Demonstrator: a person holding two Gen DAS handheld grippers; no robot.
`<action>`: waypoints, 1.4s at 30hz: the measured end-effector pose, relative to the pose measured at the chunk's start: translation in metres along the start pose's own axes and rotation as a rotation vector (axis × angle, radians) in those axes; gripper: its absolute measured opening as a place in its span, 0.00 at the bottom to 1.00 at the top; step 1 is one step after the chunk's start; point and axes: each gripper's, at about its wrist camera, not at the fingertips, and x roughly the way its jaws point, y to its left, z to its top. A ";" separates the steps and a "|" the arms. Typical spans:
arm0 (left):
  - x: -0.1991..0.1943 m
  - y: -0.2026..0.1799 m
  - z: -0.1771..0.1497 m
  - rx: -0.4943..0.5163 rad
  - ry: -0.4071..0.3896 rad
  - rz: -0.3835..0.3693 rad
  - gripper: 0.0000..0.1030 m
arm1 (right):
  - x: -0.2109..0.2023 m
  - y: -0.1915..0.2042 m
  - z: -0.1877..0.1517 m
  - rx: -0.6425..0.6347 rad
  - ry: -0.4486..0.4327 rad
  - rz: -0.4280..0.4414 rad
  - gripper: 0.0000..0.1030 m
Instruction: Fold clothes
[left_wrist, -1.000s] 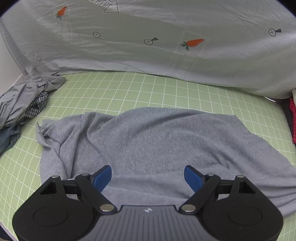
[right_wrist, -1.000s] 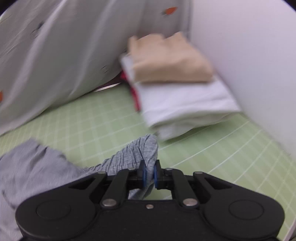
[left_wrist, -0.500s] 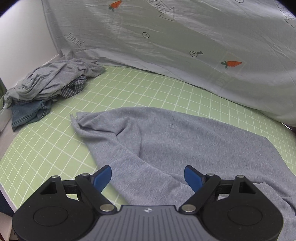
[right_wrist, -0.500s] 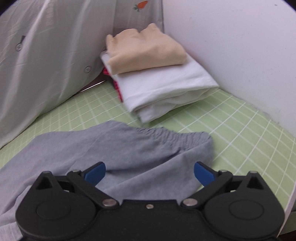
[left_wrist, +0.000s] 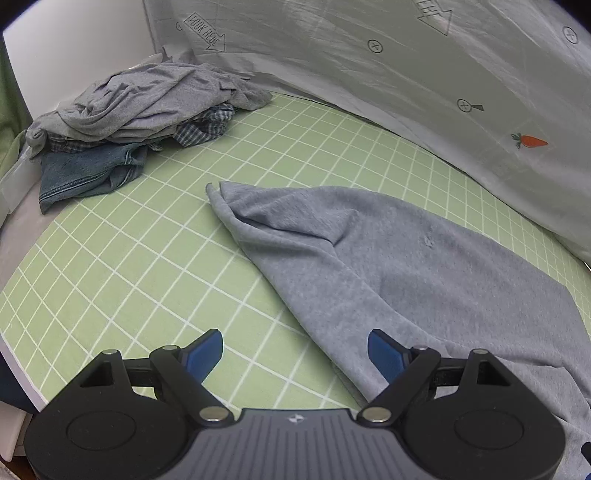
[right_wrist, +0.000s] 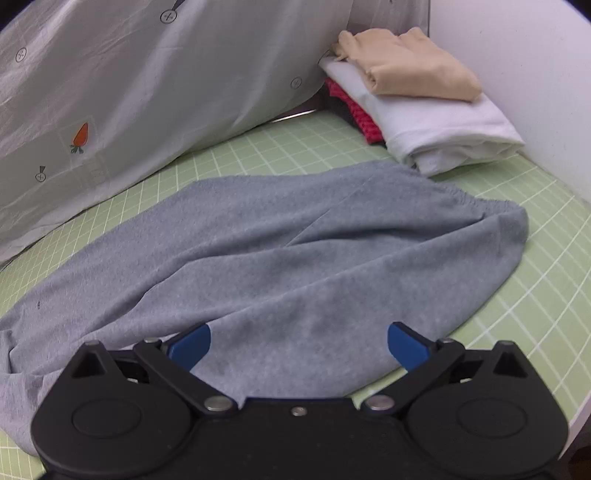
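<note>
Soft grey knit garment (right_wrist: 295, 236) spread loosely across green gridded mat (left_wrist: 147, 258), likely for folding | left gripper (left_wrist: 295, 349), right gripper (right_wrist: 299, 341) above it, jaws apart, empty.

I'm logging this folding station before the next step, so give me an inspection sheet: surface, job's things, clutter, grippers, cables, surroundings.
Surface: green gridded mat, flat, white lines.
Job's things: grey garment spread on the mat, unfolded, some creases; folded stack at the right wall, beige on white, with something red beneath.
Clutter: unfolded pile at the far left, grey, checked and denim pieces.
Grippers: left gripper open, empty, over the garment's left edge; right gripper open, empty, above the garment.
Cables: nothing seen.
Surroundings: carrot-print sheet hanging behind; white wall at right.
</note>
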 end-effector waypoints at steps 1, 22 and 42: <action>0.004 0.008 0.007 -0.008 0.007 0.004 0.84 | 0.003 0.007 -0.003 0.012 0.014 -0.001 1.00; 0.140 0.074 0.096 -0.249 0.161 0.026 0.58 | 0.057 0.114 0.016 -0.028 0.162 -0.144 1.00; 0.141 0.074 0.095 -0.247 0.138 0.017 0.02 | 0.067 0.090 0.023 0.182 0.251 -0.126 0.57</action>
